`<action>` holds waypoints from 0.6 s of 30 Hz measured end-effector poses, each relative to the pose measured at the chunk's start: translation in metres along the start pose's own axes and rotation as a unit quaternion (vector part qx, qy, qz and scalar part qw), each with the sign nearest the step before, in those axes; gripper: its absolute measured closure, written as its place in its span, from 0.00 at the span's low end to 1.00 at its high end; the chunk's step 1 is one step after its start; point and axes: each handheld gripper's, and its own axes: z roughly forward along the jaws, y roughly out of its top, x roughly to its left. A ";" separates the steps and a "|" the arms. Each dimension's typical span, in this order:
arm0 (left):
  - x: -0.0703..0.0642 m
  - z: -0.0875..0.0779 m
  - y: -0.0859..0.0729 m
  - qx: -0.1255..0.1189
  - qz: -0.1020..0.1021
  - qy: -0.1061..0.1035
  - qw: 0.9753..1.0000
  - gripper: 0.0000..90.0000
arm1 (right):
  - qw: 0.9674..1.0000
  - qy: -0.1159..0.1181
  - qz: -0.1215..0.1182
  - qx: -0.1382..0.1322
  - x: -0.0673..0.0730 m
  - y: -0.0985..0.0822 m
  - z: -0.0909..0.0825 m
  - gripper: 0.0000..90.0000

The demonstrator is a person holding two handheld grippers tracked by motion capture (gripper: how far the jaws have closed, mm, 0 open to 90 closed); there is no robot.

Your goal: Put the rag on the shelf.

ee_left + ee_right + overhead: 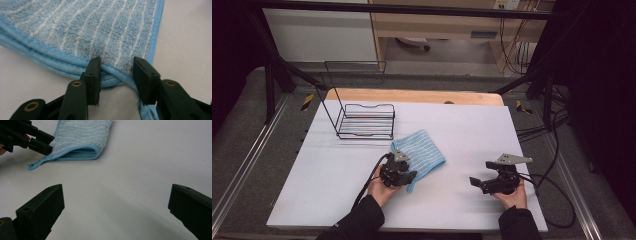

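Blue and stripy, the folded cloth (421, 154) lies near the middle of the white bench (332, 190), a bit to the left. The left gripper (117, 67) is at the cloth's near corner — its jaws stand on either side of the folded edge with cloth between them, but I cannot tell if they pinch it. The right gripper (476, 182) rests on the bench well to the right, away from the cloth, and its jaws are spread wide with nothing in them. A black wire rack (362, 120) stands at the far left — just beyond the cloth.
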 end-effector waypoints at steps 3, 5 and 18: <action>-0.003 0.001 0.001 0.003 0.004 0.011 1.000 0.69 | 1.000 0.000 0.001 0.000 0.000 0.000 0.000 0.01; -0.003 0.001 0.002 0.007 0.000 0.010 1.000 0.74 | 1.000 0.000 0.000 -0.001 0.000 0.000 0.000 0.01; -0.002 0.004 0.008 0.021 0.008 0.000 1.000 0.90 | 1.000 0.000 0.000 -0.002 0.000 0.000 0.000 0.01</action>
